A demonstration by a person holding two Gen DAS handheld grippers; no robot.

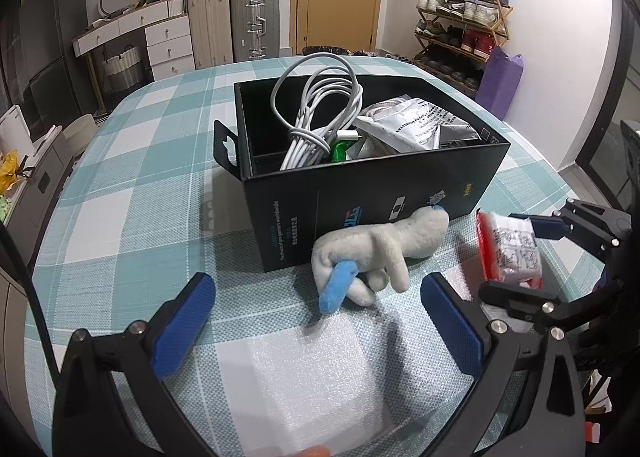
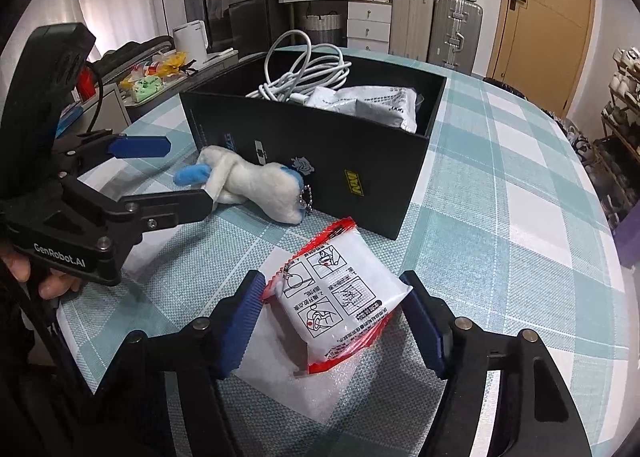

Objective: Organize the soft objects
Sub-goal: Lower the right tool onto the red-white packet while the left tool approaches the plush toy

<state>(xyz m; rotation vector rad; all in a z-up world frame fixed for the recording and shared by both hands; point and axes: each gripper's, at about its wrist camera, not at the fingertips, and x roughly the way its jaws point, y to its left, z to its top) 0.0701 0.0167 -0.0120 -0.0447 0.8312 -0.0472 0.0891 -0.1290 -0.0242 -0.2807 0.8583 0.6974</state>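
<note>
I see the table (image 1: 120, 217) spread with a woven teal-and-white check cloth. On it stands a rigid black cardboard box (image 2: 360, 173) holding coiled white cable (image 1: 316, 109) and crinkled grey pouches (image 1: 416, 125). Against the box's near wall lies a fuzzy white plush toy (image 1: 380, 253) with blue tips. My left gripper (image 1: 316, 321) hangs released over a white foam sheet (image 1: 304, 377), nothing between its ribbed blue pads. My right gripper (image 2: 336, 321) brackets the glossy red-and-white packet (image 2: 340, 305), pads at its edges; firm pinch, I cannot tell.
</note>
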